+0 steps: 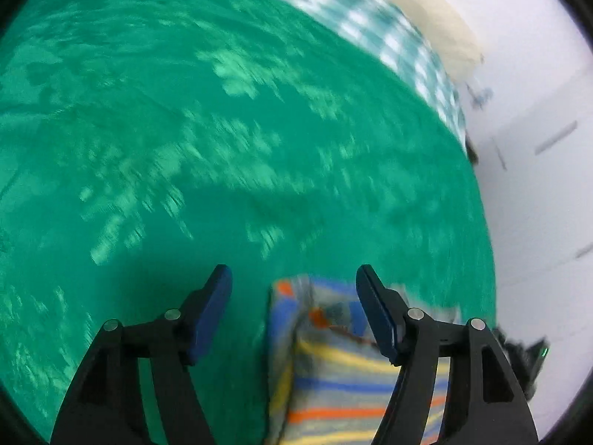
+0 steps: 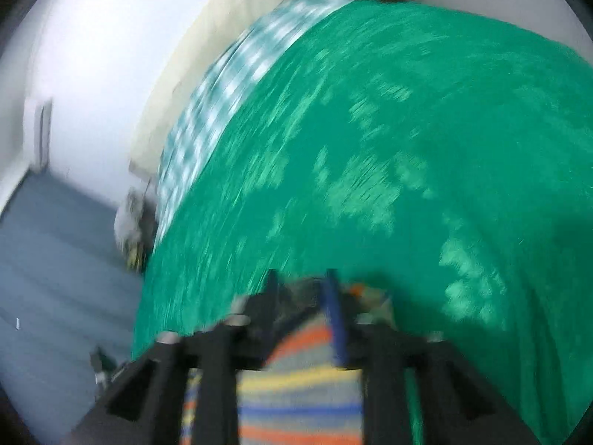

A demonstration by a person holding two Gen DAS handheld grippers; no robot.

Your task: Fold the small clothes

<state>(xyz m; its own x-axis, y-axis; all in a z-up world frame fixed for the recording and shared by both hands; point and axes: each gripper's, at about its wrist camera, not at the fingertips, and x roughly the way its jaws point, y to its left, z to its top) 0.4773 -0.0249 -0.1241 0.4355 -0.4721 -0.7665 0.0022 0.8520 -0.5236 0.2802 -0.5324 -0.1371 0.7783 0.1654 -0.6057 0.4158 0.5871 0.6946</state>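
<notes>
Striped garment (image 1: 333,382) lying near, on green bedspread (image 1: 222,129), partly folded, with 1 edge running up between the fingers of left gripper (image 1: 294,278). Jaws spread wide, gripping nothing; right finger (image 1: 376,311) over the cloth, left finger over bare bedspread. Right gripper (image 2: 302,285) seen through heavy blur, jaws drawn close with striped cloth (image 2: 296,382) between and below them; apparently pinching the garment, though blur prevents certainty. Checked cloth (image 2: 207,111) along the far edge of the bed, cream headboard (image 2: 207,48) and white wall beyond, grey floor (image 2: 55,259) to the left in right view.

Judged risks: fast motion, plain from smear in both views, liable to drag the garment across the bedspread and undo the fold; thin hold by 1 gripper liable to slip or catch only 1 layer; open left gripper closing on bedspread along with garment, bunching both.
</notes>
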